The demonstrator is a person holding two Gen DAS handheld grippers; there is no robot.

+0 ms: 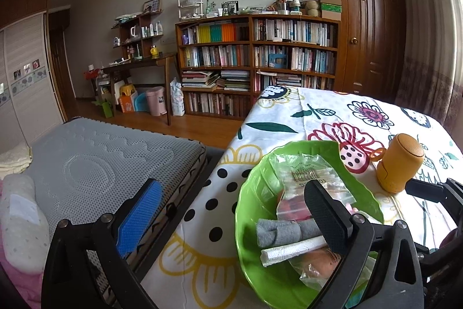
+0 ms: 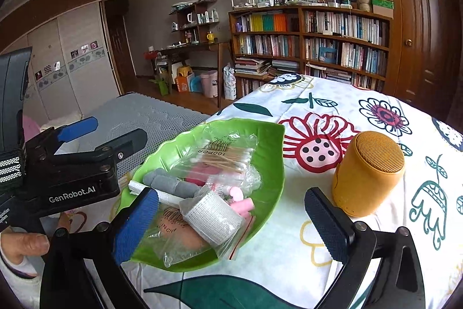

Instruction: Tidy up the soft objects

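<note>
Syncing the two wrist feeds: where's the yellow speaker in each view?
Left wrist: yellow speaker at right of centre, upright on the floral cloth, beyond the right rim of the green tray.
Right wrist: yellow speaker right of centre, again just right of the green tray.
Shared landmark: the bookshelf on the back wall.

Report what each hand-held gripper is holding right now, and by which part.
Nothing is held. The left hand-held gripper and the right hand-held gripper are both open over the green tray.
</note>
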